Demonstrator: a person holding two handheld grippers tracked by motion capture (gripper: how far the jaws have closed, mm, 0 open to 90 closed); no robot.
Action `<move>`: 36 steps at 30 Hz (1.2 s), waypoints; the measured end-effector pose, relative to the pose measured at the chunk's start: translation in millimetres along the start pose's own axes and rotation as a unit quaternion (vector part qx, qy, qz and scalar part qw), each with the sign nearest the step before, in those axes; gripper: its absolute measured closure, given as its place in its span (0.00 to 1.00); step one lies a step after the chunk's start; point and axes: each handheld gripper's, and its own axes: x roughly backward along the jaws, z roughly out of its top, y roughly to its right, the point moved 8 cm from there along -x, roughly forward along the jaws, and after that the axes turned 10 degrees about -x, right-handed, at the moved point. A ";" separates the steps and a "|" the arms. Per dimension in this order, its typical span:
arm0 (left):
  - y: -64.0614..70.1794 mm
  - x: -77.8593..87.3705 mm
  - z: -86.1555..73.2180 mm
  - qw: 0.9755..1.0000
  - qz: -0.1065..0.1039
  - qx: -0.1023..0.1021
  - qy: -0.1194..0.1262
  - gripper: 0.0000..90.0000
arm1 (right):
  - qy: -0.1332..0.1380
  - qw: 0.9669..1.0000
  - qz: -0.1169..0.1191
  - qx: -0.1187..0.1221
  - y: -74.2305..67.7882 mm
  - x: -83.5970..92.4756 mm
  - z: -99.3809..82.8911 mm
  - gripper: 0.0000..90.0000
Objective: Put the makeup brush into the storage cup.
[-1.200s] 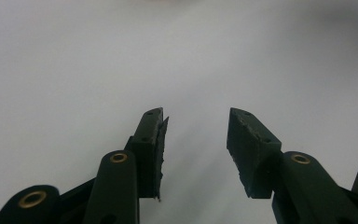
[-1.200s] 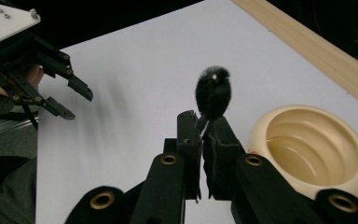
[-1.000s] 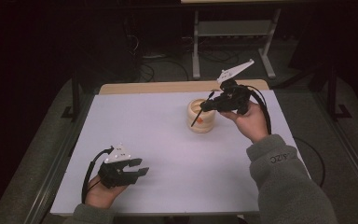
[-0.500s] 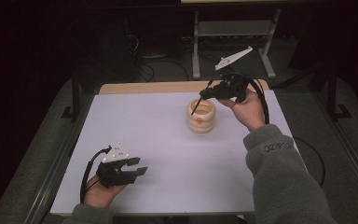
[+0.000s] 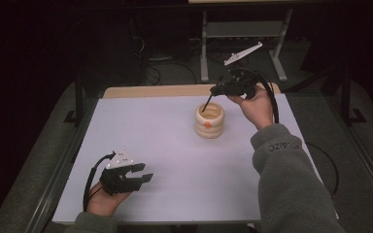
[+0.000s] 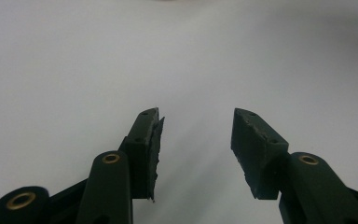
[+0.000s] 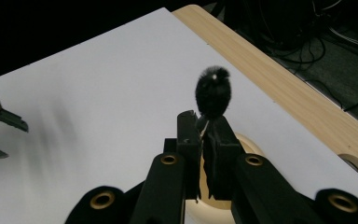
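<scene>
One brush (image 7: 212, 94) clamped in right gripper (image 7: 204, 135).

You have a brightly lit white table (image 5: 165, 145) against near-black, underexposed surroundings, soft shadows beneath the left gripper (image 6: 196, 154), and in the right gripper view a blurred black brush tip (image 7: 213, 95) with close jaws out of focus.
</scene>
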 end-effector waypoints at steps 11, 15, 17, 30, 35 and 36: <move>-1.9 0.5 -0.4 1.000 0.001 -0.004 0.000 0.57 | -0.014 0.999 -0.027 -0.019 21.2 -13.9 -6.2 0.94; -1.3 0.2 0.7 1.000 0.002 0.003 0.007 0.57 | -0.024 0.999 -0.033 -0.024 23.8 -21.0 -9.0 0.94; -1.8 0.9 -0.5 1.000 0.002 0.001 0.001 0.57 | -0.028 0.999 -0.034 -0.027 24.8 -23.7 -10.5 0.94; -2.3 1.6 -1.3 1.000 0.003 0.005 0.001 0.56 | -0.034 0.998 -0.031 -0.033 27.6 -37.4 -18.1 0.94; -3.7 1.9 -2.1 1.000 0.006 0.002 -0.001 0.55 | -0.037 0.998 -0.029 -0.046 31.3 -42.5 -26.0 0.94; -3.6 1.8 -2.2 1.000 0.006 0.004 -0.001 0.55 | -0.037 0.998 -0.029 -0.046 32.2 -43.3 -27.1 0.94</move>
